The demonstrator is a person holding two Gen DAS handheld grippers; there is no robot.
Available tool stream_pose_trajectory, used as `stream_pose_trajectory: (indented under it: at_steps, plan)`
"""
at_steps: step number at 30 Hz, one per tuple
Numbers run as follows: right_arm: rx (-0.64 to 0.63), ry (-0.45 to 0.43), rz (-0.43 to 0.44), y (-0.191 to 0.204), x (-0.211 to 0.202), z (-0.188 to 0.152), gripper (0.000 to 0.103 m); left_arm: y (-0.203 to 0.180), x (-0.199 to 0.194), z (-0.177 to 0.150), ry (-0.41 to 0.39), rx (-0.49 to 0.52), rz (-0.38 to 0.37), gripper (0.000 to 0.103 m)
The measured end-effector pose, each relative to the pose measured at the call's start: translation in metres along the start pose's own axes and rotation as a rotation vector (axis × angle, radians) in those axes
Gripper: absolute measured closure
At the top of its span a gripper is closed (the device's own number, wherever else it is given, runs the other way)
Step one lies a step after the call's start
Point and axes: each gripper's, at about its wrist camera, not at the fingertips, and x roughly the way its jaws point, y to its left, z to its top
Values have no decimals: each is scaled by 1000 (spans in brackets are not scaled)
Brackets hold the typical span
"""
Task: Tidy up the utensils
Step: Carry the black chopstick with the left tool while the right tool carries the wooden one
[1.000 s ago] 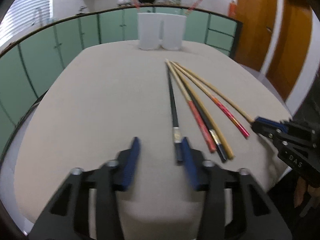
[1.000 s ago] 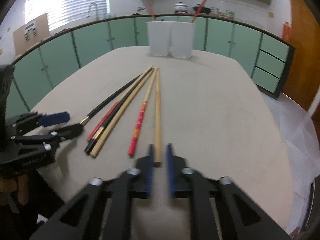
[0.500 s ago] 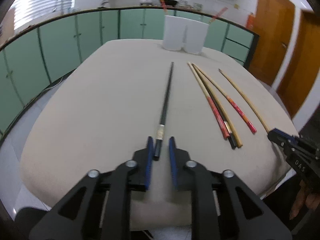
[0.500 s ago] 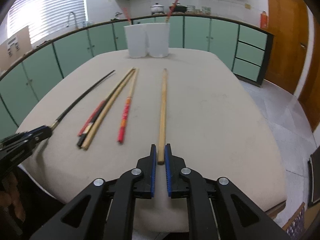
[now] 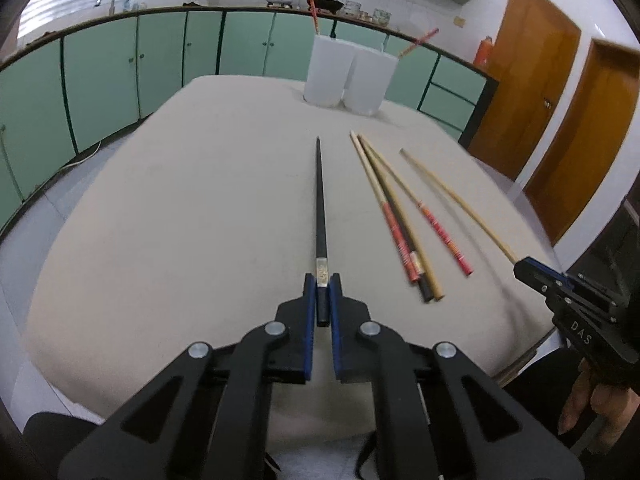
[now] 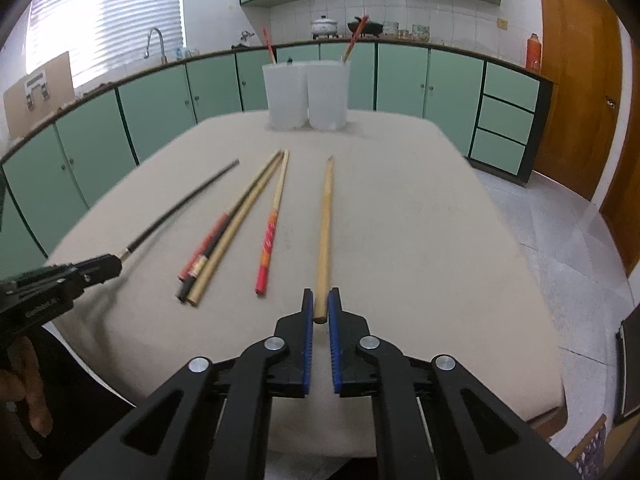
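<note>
My left gripper [image 5: 322, 286] is shut on the near end of a black chopstick [image 5: 320, 200], which points away over the table; it also shows in the right wrist view [image 6: 180, 212]. My right gripper [image 6: 318, 304] is shut on the near end of a plain wooden chopstick [image 6: 325, 224], seen too in the left wrist view [image 5: 452, 196]. Between them lie a red-ended, a black and a tan chopstick [image 6: 224, 236] bunched together, and a red-orange one [image 6: 270, 240]. Two white cups [image 6: 306, 94] stand at the table's far end, each with a chopstick in it.
The beige table [image 6: 420, 240] has rounded edges. Green cabinets [image 6: 160, 108] run behind it, with wooden doors [image 5: 560, 120] at the right. Each gripper shows in the other's view: the right [image 5: 532, 274], the left [image 6: 100, 268].
The left gripper closed on the black chopstick and swung it away from the bunch. The right gripper lifted the wooden chopstick clear to the right. Both views rose above the table.
</note>
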Motion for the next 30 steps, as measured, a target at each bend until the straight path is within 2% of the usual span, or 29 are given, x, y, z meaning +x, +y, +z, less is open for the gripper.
stream_pose_trajectory:
  at_steps: [6, 17, 22, 30]
  plan:
    - [-17, -33, 24, -4, -43, 34, 96, -4, -41, 22, -49, -12, -20, 97]
    - [-59, -105, 96, -2, -100, 107, 96, -16, -95, 75, -121, 77, -32, 97]
    - [-108, -80, 112, 1, -97, 137, 96, -18, -102, 97, -119, 117, -29, 97]
    - [-202, 2, 112, 8, -77, 183, 96, -18, -94, 134, -50, 146, -71, 97]
